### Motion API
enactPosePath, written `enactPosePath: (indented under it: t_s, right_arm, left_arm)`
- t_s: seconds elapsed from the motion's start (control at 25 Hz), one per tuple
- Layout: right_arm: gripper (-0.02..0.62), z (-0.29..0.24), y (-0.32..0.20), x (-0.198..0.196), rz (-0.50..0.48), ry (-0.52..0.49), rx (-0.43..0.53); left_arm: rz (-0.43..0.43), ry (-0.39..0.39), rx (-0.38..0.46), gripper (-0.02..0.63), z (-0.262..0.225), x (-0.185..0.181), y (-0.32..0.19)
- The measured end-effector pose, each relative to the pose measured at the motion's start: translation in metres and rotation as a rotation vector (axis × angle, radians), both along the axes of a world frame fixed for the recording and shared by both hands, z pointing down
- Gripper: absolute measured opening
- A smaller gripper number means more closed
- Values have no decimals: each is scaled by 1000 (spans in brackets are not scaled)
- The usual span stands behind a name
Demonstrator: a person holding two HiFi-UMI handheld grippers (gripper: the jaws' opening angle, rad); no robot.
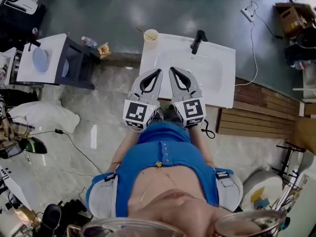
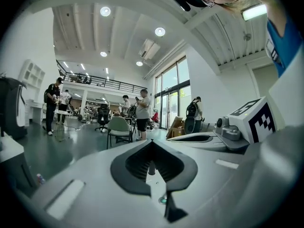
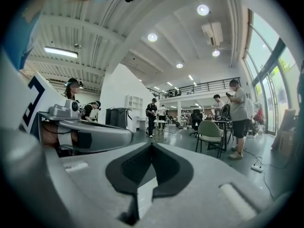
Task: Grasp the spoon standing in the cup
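Spoon (image 1: 142, 32) tilted in cup (image 1: 154, 38); left gripper (image 1: 160, 71), right gripper (image 1: 171, 69) closed (both empty), well apart.

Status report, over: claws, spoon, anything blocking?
Left claw shut, empty. Right claw shut, empty. Spoon standing in cup, table far left corner, untouched. Nothing in the way.

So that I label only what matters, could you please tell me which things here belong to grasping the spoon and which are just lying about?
Belong to the job: spoon, cup holding it, left hand-held gripper and right hand-held gripper, both shut, empty.

Just lying about: black fixture on the white top, blue plate, bottle, cardboard box.
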State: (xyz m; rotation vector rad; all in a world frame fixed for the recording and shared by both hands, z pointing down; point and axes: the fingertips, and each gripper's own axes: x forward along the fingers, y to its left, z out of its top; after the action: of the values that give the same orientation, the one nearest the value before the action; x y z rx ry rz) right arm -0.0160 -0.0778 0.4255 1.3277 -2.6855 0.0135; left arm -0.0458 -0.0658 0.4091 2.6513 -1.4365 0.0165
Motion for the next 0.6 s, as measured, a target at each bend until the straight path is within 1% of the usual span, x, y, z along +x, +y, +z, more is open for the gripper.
enactPosePath:
  t_s: [0.32, 0.6]
  right_arm:
    - [3, -19, -31, 35, -81, -34, 37]
    - [3, -14, -51, 58, -135, -35, 24]
  left_arm:
    - [-34, 5, 17, 2, -17, 46, -36]
    - [-117, -2, 20, 1, -14, 64, -55]
